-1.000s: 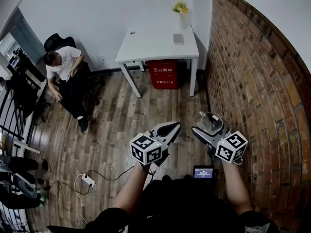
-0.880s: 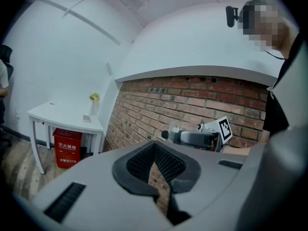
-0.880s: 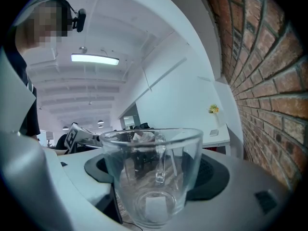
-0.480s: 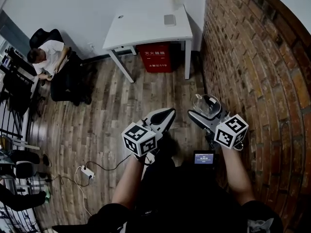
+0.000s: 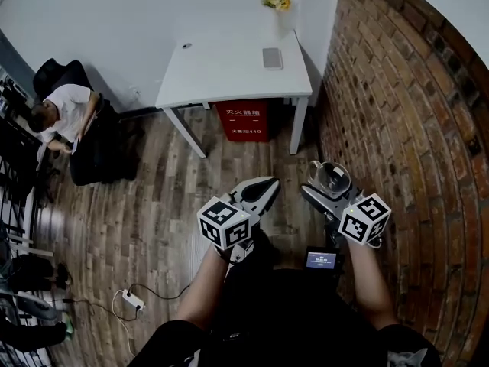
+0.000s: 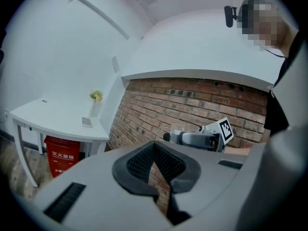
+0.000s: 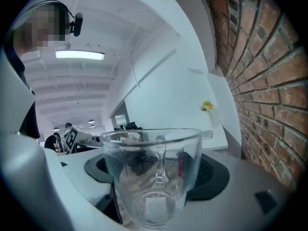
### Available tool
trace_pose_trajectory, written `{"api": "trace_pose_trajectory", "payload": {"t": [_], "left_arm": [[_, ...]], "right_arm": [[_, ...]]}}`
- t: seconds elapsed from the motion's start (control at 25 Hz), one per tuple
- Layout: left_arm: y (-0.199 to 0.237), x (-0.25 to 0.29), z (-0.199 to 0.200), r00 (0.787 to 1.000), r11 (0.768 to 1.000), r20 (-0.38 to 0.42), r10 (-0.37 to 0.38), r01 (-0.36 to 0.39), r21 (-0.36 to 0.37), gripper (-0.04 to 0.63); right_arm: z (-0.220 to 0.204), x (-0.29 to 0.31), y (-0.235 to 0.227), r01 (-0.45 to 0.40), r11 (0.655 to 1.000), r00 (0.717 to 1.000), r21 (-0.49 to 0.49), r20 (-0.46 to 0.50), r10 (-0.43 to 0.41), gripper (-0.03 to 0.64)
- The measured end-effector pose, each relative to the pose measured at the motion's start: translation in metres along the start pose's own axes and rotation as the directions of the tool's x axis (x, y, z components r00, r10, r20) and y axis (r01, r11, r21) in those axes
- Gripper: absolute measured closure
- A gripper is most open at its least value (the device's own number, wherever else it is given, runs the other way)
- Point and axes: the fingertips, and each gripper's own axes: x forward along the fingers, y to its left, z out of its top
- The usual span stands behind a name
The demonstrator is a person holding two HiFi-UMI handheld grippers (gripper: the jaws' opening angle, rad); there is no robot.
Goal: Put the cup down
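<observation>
A clear glass cup with a handle is held upright in my right gripper, above the wooden floor and close to the brick wall. In the right gripper view the cup fills the space between the two dark pads, which press on its sides. My left gripper hangs beside it to the left, jaws together with nothing between them. In the left gripper view its pads meet at the tips, and the right gripper's marker cube shows beyond. A white table stands ahead against the wall.
A brick wall runs along the right. Under the table sits a red box; on it are a small grey device and a vase of yellow flowers. A seated person is at the left. A power strip lies on the floor.
The head view has shifted, so the table and seated person sit differently in frame. Both grippers keep the same pose, and the cup stays in the right one.
</observation>
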Motion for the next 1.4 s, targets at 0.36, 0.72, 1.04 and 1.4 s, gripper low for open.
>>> {"api": "trace_pose_trajectory", "payload": {"t": [0.36,0.72,1.04,1.4], "left_arm": [[0.114,0.021,0.049,1.000,1.000,-0.011,0.007,-0.007,-0.001,0.588],[0.181,0.053,0.062,0.999,1.000,-0.034,0.005,-0.005,-0.027,0.588],[0.258,0.112,0.083,0.998,0.999,-0.061,0.033,-0.034,-0.018,0.588],[0.357,0.215,0.142,0.996,0.997,-0.059,0.069,-0.071,-0.036,0.588]], "right_arm": [[0.036,0.098,-0.045,0.035,0.999,0.999,0.010,0.011,-0.035,0.202],[0.049,0.163,-0.084,0.025,1.000,1.000,0.011,-0.006,-0.025,0.202],[0.063,0.232,-0.164,0.007,0.999,1.000,0.040,-0.002,-0.007,0.202],[0.111,0.324,-0.278,-0.046,0.997,0.999,0.054,-0.013,0.047,0.202]]}}
